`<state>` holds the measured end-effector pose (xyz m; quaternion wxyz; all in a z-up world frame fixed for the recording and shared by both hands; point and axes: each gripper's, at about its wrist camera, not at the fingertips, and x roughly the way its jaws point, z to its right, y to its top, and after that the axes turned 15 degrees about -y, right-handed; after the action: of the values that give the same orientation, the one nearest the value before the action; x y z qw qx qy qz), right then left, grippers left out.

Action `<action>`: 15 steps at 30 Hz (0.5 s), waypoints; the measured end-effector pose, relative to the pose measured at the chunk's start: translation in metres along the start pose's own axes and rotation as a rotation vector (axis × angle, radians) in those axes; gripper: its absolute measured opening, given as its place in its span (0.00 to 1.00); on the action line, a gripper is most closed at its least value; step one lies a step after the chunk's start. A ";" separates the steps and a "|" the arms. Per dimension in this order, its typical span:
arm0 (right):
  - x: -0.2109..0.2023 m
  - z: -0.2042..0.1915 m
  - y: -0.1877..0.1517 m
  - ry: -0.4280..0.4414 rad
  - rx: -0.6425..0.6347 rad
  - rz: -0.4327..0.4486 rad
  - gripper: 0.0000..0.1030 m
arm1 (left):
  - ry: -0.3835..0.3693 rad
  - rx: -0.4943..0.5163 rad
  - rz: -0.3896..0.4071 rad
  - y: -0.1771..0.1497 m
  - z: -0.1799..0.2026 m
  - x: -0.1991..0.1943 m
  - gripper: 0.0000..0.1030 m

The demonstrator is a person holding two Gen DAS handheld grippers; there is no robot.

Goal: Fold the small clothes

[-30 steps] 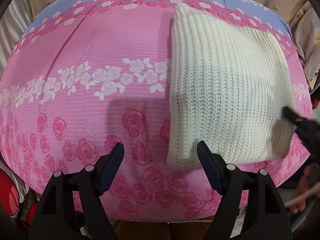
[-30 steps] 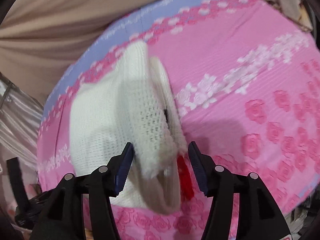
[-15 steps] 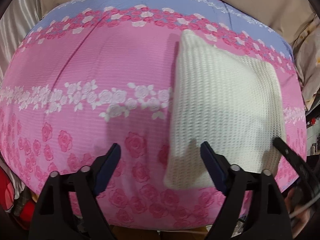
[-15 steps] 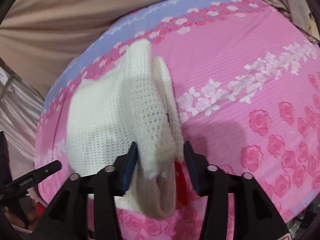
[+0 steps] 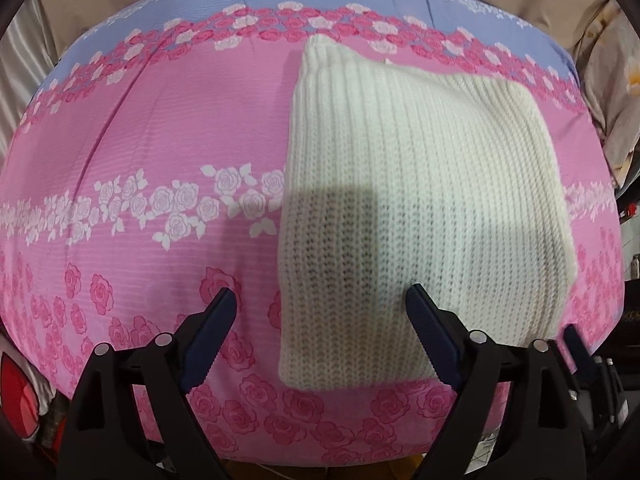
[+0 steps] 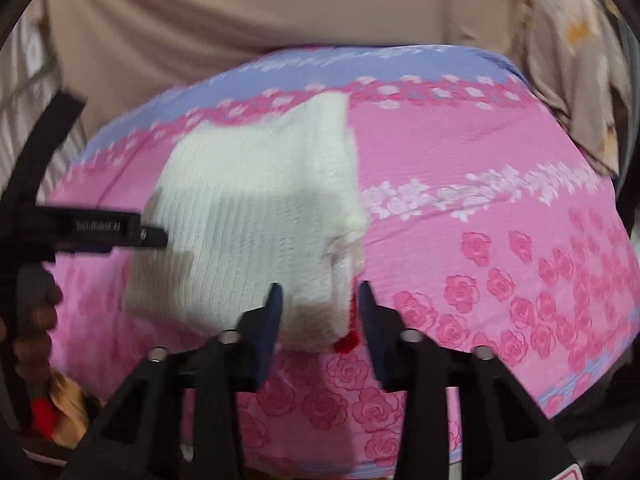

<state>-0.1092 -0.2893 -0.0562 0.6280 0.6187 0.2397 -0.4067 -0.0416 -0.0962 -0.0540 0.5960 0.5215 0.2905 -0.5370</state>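
Where the right-wrist view is smeared by motion, the right gripper point(image 6: 318, 292) is seen with its jaws narrowed, having just been closing; whether the cloth corner between them is pinched cannot be told. The left gripper point(image 5: 320, 300) is held with jaws spread wide above the white knitted garment point(image 5: 420, 200), folded flat and ribbed, lying on the rose-printed pink bedspread point(image 5: 140, 140). A red scrap point(image 6: 346, 342) under the garment's near corner cannot be identified.
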 end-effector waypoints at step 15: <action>0.007 0.051 0.014 0.107 0.284 -0.097 0.65 | -0.009 -0.026 -0.010 -0.006 -0.007 0.000 0.82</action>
<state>-0.1039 -0.3422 -0.0476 0.5001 0.7098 0.2423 -0.4328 -0.0456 -0.0889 -0.0575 0.6015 0.5096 0.2975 -0.5385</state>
